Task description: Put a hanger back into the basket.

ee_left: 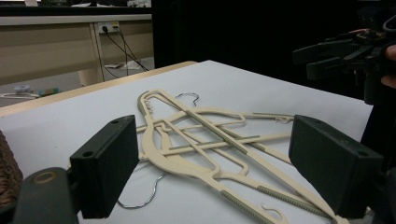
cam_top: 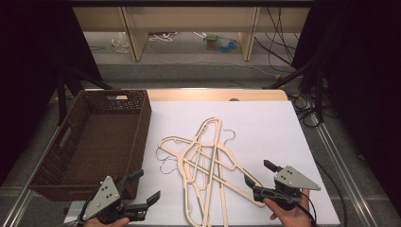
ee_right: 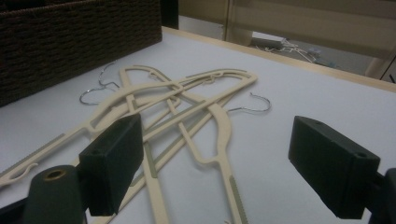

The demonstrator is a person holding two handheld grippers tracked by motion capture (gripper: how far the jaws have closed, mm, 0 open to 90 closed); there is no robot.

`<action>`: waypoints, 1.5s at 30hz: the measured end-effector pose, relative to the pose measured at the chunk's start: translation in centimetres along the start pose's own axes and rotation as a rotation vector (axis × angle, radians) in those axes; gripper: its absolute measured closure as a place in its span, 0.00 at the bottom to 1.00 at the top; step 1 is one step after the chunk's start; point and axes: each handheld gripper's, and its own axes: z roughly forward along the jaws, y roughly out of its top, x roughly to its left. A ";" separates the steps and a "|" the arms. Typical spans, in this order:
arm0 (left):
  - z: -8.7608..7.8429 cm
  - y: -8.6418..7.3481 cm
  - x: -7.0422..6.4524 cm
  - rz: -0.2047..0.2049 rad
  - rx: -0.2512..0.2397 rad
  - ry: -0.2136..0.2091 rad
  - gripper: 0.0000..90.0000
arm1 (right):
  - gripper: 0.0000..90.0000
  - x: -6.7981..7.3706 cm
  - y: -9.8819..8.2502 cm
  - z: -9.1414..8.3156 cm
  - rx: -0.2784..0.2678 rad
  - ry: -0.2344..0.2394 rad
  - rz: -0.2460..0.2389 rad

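A tangle of cream-coloured plastic clothes hangers with thin silver wire hooks (cam_top: 206,163) lies in the middle of the white-covered counter (cam_top: 265,123), the hangers crossed over one another so their long arms overlap in several places. One wire hook (cam_top: 229,135) curls out on the far right side of the heap – two more poke out on the left, toward the basket. In the left gripper view the same pile (ee_left: 205,140) spreads flat on the white sheet just beyond the jaws, and in the right gripper view it (ee_right: 177,112) reaches from the jaws away toward the basket.

The dark brown woven wicker basket with cut-out handles (cam_top: 75,156) sits at the left edge of the counter, beside the hangers but apart from them; its woven wall (ee_right: 79,42) rises behind the pile in the right gripper view.

The person's left gripper (cam_top: 140,187) hovers at the near left, in front of the basket's near corner, its jaws spread wide with nothing between them. The right gripper (cam_top: 259,178) hangs at the near right, just beside the lower right ends of the hangers – its jaws are spread wide too and pinch nothing. It also appears at the upper right of the left gripper view (ee_left: 327,56), raised above the counter. Beyond the counter's wooden far edge there is a pale wooden bench (cam_top: 189,23), with cables (cam_top: 279,47) on the floor.
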 end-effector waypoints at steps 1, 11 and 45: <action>0.0 0.0 0.0 0.001 0.002 0.000 0.18 | 0.21 0.0 0.0 0.0 0.000 -0.001 0.001; -0.1 0.0 0.0 -0.015 0.002 0.007 0.18 | 0.24 0.5 0.0 0.5 0.061 0.014 0.008; 0.2 -0.2 -0.1 -0.027 0.015 -0.006 0.18 | 0.32 8.7 1.0 10.9 0.573 0.197 -0.099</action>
